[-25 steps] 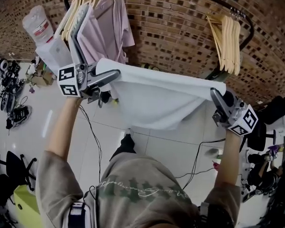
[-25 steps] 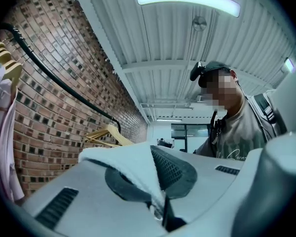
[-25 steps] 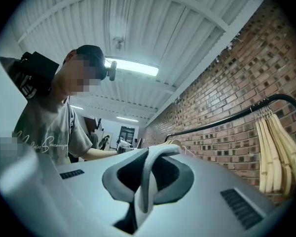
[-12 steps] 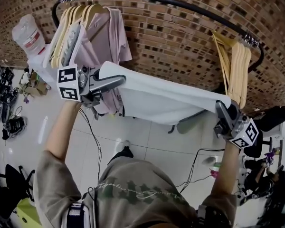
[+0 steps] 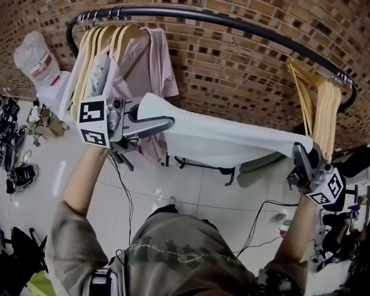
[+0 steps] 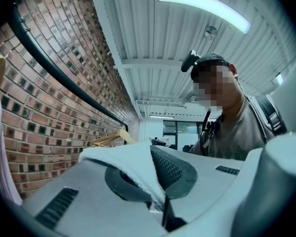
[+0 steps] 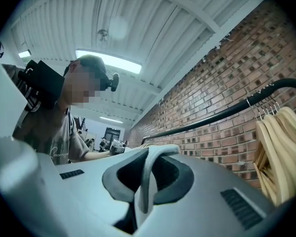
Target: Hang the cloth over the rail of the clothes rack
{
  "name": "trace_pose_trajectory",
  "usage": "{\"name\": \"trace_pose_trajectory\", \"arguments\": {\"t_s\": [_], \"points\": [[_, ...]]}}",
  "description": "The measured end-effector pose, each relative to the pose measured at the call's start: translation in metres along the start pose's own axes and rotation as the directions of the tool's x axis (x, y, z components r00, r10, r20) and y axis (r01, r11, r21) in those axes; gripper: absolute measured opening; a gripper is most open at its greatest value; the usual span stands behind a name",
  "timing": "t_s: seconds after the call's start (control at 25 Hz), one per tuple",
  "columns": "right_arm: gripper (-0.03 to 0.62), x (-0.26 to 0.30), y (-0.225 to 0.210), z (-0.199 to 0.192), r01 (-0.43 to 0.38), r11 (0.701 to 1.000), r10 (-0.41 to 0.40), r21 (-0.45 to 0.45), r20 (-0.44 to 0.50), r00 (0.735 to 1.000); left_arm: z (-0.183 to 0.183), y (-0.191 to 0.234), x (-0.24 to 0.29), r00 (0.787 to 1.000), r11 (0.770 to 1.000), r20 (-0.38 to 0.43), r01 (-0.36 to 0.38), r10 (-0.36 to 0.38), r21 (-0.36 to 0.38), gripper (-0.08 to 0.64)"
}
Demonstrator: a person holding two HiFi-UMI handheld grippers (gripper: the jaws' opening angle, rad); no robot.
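1. While pink garments hang at the rack's left end, the left gripper is clamped on the left corner of the white cloth.
2. The cloth stretches between both grippers, apart from the black rail.
3. The right gripper pinches its right corner, near the wooden hangers.

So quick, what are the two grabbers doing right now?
Left gripper: shut on the white fabric cloth.
Right gripper: shut on the same white cloth.

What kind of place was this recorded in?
Likely a lab or workshop, not a home: brick wall, ceiling strip light, gear strewn on the tiled floor.
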State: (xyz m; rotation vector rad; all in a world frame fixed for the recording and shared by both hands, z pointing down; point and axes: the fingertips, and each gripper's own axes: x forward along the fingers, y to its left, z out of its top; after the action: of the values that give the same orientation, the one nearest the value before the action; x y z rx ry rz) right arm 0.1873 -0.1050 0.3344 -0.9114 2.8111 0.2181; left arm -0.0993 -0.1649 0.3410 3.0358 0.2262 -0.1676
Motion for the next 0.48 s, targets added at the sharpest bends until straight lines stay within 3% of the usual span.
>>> {"name": "trace_pose_trajectory", "arguments": {"t_s": [0.24, 0.48], "points": [[0.020, 0.003, -0.008, 0.004, 0.014, 1.000, -0.014, -0.016, -0.006, 1.000, 0.000, 0.014, 0.001, 1.000, 1.000, 0.012, -0.002, 0.002, -0.024, 0.018], [0.020, 0.013, -0.028, 0.019, -0.041, 0.999, 0.041, -0.002, -0.016, 0.999, 0.013, 0.031, 0.007, 0.999, 0.998, 0.003, -0.038, 0.038, -0.041, 0.018]]}}
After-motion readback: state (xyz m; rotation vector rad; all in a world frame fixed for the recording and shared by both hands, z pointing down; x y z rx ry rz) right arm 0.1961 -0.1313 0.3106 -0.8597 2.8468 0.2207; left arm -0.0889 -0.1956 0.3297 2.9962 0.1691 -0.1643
